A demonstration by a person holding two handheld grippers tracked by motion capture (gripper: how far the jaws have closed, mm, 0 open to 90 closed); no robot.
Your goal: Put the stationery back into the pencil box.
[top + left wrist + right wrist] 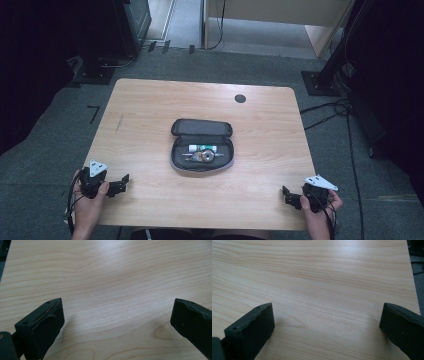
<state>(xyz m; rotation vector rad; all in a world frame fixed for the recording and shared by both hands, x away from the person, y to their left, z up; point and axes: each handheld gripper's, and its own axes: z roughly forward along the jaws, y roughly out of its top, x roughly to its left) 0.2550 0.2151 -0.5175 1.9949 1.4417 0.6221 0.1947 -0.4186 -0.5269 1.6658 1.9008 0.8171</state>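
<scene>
Open pencil case [202,145] lies at the middle of the wooden table [150,110], dark grey, lid flap folded back toward the far side. Inside the lower half: a white tube-like item with a green end [201,148] and, just in front of it, some small metallic bits [200,157] (too small to tell what they are). Nothing touches the case — both grippers are well apart from it.

Left gripper [120,185] sits at the near-left corner of the table, held in the person's left hand [90,205], grey three-cornered plate on top. In the left gripper view [116,315] its jaws stand wide apart with only bare wood grain between them, holding nothing.

Right gripper [289,196] is at the near-right corner, in the right hand [320,210], jaws pointing inward along the front edge. Right gripper view [327,316] — jaws spread wide, bare tabletop between, table's edge and grey carpet at far right.

A small dark round grommet [240,98] sits near the table's far edge.
</scene>
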